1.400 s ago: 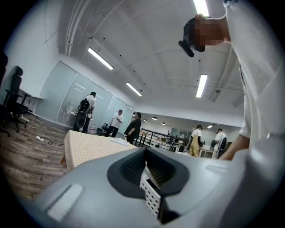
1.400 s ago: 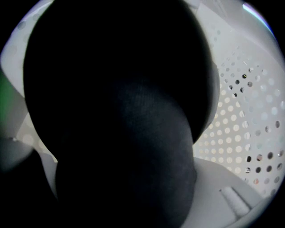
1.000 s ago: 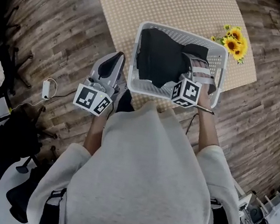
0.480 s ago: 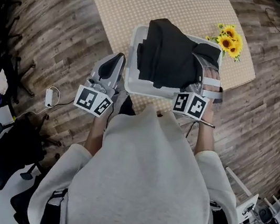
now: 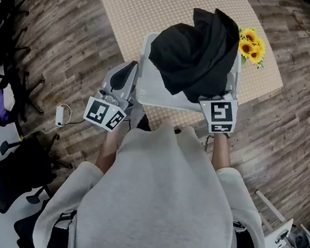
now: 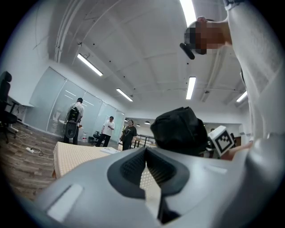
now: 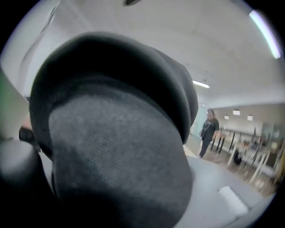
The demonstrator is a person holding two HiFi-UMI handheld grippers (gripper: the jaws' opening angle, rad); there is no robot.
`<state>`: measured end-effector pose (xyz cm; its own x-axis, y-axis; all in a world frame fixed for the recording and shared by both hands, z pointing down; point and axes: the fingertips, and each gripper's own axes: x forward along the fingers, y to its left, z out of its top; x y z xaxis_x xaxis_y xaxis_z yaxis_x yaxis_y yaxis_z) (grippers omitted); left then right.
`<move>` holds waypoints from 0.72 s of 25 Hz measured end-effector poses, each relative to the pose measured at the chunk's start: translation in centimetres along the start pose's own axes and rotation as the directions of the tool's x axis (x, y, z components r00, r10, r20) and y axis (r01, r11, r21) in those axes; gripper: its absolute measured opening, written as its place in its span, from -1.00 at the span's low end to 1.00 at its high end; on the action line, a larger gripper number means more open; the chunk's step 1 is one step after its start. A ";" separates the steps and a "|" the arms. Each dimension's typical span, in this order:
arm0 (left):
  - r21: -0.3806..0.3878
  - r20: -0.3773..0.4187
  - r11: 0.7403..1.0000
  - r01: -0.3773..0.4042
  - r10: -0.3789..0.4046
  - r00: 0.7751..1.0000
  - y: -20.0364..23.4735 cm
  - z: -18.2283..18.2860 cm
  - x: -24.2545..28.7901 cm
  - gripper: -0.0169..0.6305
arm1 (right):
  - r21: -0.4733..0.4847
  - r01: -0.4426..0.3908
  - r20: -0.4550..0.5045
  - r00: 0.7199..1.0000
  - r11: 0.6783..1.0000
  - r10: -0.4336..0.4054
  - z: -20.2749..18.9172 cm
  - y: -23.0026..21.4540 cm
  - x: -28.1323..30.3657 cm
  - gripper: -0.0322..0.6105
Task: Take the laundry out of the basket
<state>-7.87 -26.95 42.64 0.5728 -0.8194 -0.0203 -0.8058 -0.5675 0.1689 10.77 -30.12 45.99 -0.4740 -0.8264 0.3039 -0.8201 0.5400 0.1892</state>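
A black garment point(image 5: 196, 54) hangs bunched above the white laundry basket point(image 5: 148, 93), lifted out of it. My right gripper point(image 5: 217, 92) is shut on the garment's near edge; its fingertips are buried in the cloth and only its marker cube point(image 5: 221, 117) shows. In the right gripper view the dark cloth point(image 7: 120, 133) fills nearly everything. My left gripper point(image 5: 130, 68) stays just left of the basket, shut and empty, with its tips point(image 6: 145, 151) meeting. From the left gripper view the raised garment point(image 6: 180, 131) is ahead to the right.
The basket stands on a beige dotted mat point(image 5: 157, 3) laid on a wood floor. Sunflowers point(image 5: 251, 45) lie by the basket's far right corner. Black office chairs point(image 5: 4, 178) and a white plug point(image 5: 61, 115) sit at the left. People point(image 6: 75, 118) stand far off.
My right gripper has risen and rolled, pulling the black garment up out of the basket. The left gripper has shifted only slightly upward beside the basket.
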 end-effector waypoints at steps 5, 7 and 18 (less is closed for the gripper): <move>0.025 0.016 1.000 0.007 -0.008 1.000 -2.1 0.8 0.3 -0.92 | 0.442 -0.177 0.246 0.967 0.879 0.071 1.0 -0.8 -2.0 -0.38; 0.041 0.013 0.999 0.007 -0.007 1.000 -2.9 0.9 0.3 -0.92 | 0.443 -0.184 0.260 0.963 0.877 0.070 0.8 -1.1 -2.3 -0.38; 0.082 0.009 0.997 -0.002 0.001 1.000 -4.3 1.0 -1.6 -0.92 | 0.350 -0.157 0.263 0.963 0.923 0.064 1.1 -0.1 -4.0 -0.38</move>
<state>-5.43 -23.31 40.91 0.5707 -0.8206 -0.0294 -0.8163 -0.5709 0.0878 12.43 -27.07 43.74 -0.5933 -0.8027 0.0595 -0.7949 0.5728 -0.2000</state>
